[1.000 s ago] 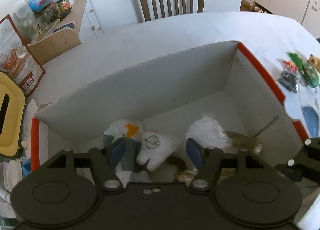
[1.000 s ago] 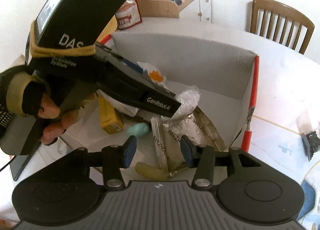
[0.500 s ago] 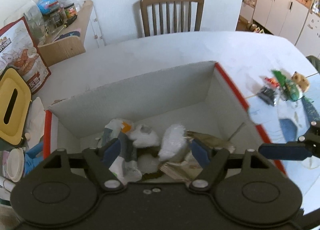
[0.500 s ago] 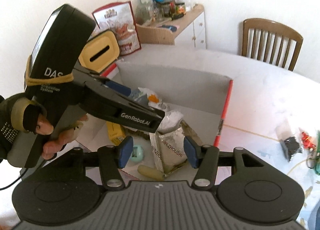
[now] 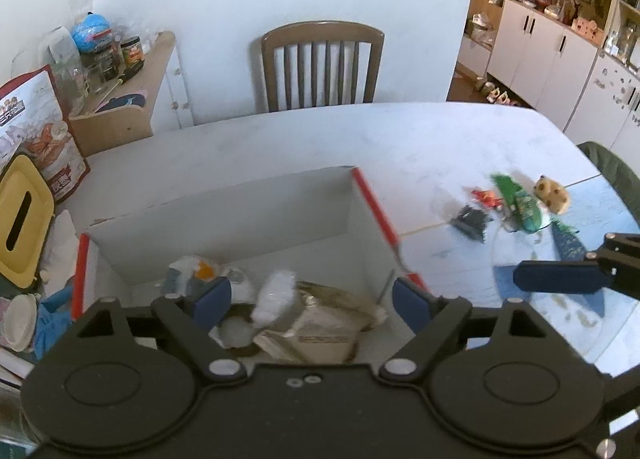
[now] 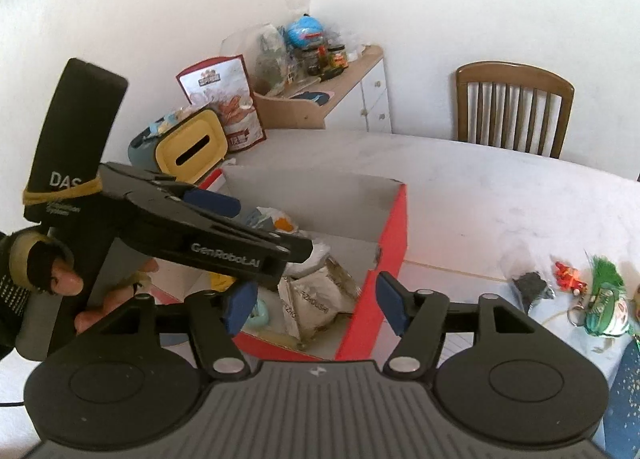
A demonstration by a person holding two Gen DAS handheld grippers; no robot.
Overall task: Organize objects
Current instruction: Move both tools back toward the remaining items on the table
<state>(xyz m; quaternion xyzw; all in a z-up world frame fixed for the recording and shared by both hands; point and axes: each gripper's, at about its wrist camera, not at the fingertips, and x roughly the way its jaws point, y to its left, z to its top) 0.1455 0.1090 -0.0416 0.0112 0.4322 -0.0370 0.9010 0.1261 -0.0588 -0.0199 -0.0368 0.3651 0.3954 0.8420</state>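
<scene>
A cardboard box (image 5: 240,211) with red edges sits on the white table and holds a white plush (image 5: 276,295), crinkled silver packets (image 5: 320,327) and a wrapper with an orange spot (image 5: 200,271). My left gripper (image 5: 310,299) hovers open and empty above the box's near side. My right gripper (image 6: 316,303) is open and empty above the box's right corner (image 6: 396,227). In the right wrist view a hand holds the left gripper (image 6: 260,225) over the box. A black packet (image 6: 532,287), a red trinket (image 6: 568,273) and a green toy (image 6: 608,291) lie on the table to the right.
A brown plush (image 5: 552,195) lies beside the green toy (image 5: 518,203), on a blue-patterned mat (image 5: 568,243). A wooden chair (image 5: 320,67) stands behind the table. A yellow tissue box (image 5: 24,219), a snack bag (image 5: 44,139) and a cluttered side cabinet (image 5: 132,107) are on the left.
Both grippers have risen and drawn back from the box. The left jaws have spread wider, and the white plush that lay between them now rests in the box.
</scene>
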